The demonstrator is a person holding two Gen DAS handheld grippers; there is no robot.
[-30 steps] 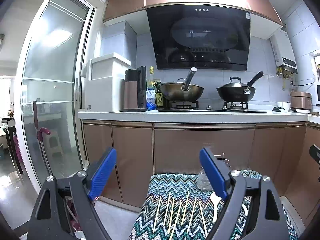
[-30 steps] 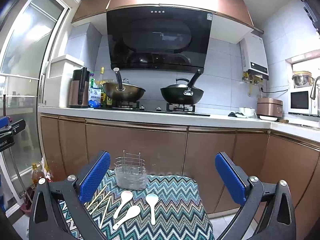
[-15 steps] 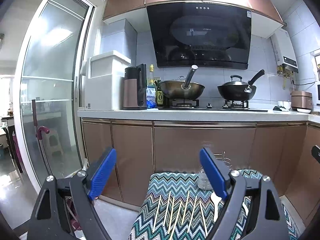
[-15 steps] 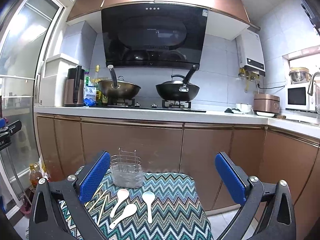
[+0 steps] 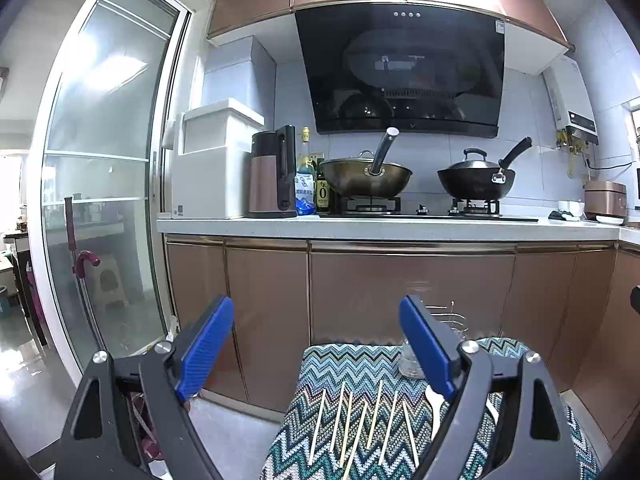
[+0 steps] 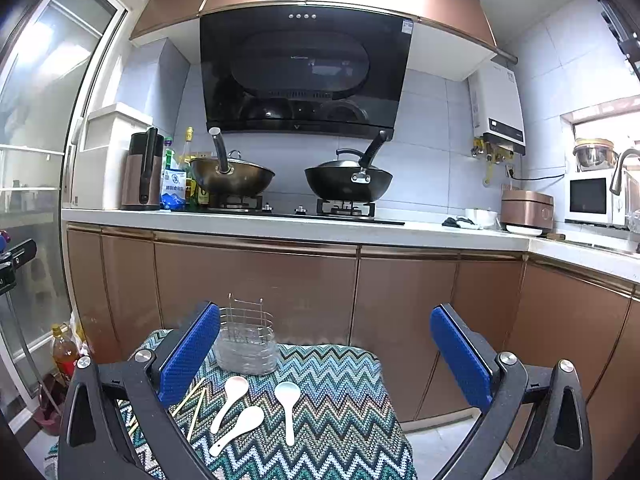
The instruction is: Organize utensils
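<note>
You are at the very start of the sorting: nothing is picked up yet. Your left gripper hangs with its blue pads spread wide and nothing between them, and your right gripper is just as wide apart and just as empty.

Ahead of and below your left gripper, the chopsticks lie side by side on the zigzag cloth, roughly parallel, pointing away from you. Ahead of your right gripper lie three white spoons, two angled toward its left finger and one straighter, nearer its centre line. Beyond them, at the far edge of the cloth, stands the utensil holder, a wire frame on a clear base.

The next move calls for you to lower one gripper onto a single utensil, line the fingers across its shaft, and close; thin sticks lying flat will likely need a low, careful pinch.

Your left gripper's right finger covers most of the holder and of a spoon in that view. From the right wrist, the chopsticks are largely hidden behind the left finger. I cannot tell whether the holder has separate compartments; it looks empty, perhaps.
</note>
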